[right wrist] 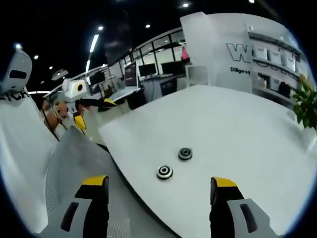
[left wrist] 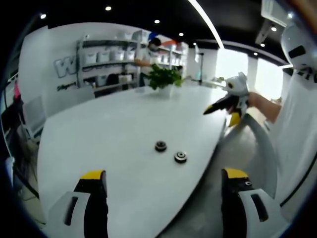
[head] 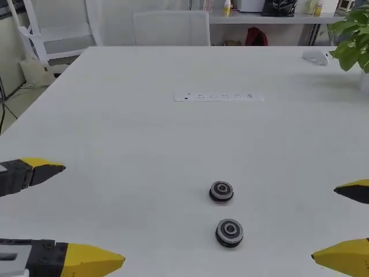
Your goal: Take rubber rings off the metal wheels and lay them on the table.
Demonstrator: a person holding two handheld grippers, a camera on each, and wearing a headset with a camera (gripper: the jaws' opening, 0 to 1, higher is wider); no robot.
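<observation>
Rubber rings appear seated on both metal wheels; the far wheel [head: 221, 191] and near wheel [head: 229, 232] lie near each other on the table [head: 144, 133]. The left gripper [head: 93, 214] and right gripper [head: 324, 222] flank them, wide open and empty. Step in hand: approach. Next: steady one wheel, pinch its ring. A power strip [head: 219, 97] lies well apart; nothing obstructs.

White table [head: 144, 127], shelves [left wrist: 106, 59], perhaps a chair [head: 172, 26]
</observation>
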